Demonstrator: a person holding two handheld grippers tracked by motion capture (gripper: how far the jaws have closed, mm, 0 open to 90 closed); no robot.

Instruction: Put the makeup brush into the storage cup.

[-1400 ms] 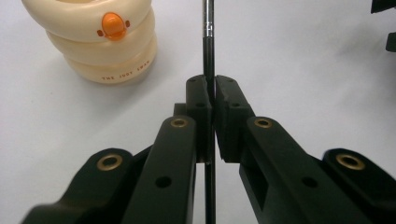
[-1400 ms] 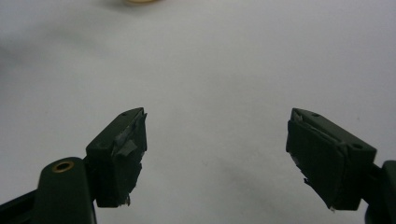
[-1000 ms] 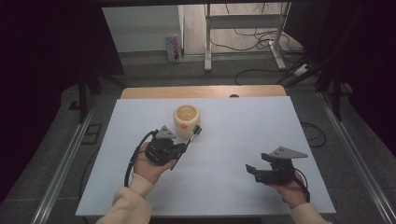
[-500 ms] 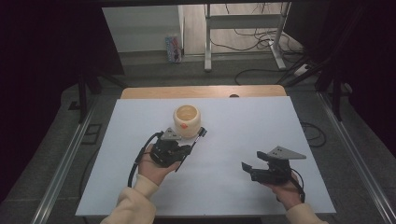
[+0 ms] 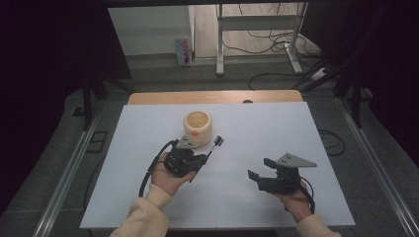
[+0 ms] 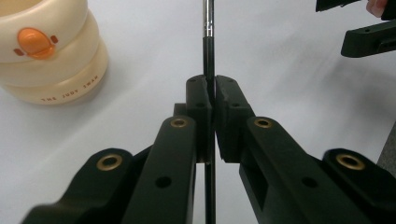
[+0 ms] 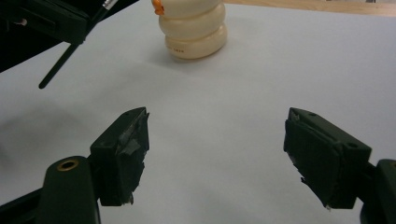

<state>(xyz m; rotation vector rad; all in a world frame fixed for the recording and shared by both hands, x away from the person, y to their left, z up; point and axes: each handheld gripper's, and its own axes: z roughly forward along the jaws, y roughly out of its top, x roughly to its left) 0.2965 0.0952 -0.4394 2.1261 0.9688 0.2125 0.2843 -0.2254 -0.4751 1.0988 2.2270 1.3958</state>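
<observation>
Left gripper [image 6: 211, 95]: jaws pressed together on a thin black brush [image 6: 208, 51], pinching its handle. The handle runs straight out past the jaw tips; a short silver ferrule shows near the top edge of the left gripper view. In the high view the brush [image 5: 213, 148] sticks out up and to the right from the left gripper [image 5: 200, 159], its dark head end clear of the jaws.

Right gripper [image 7: 215, 158]: jaws spread wide, nothing between them, bare white table [image 7: 261, 79] beyond. In the high view the right gripper [image 5: 261, 168] sits well apart from the left, toward the near right of the table.

Cream ringed cup [image 5: 198, 127] with an orange duck bill stands upright just behind the left gripper, not touching the brush.
</observation>
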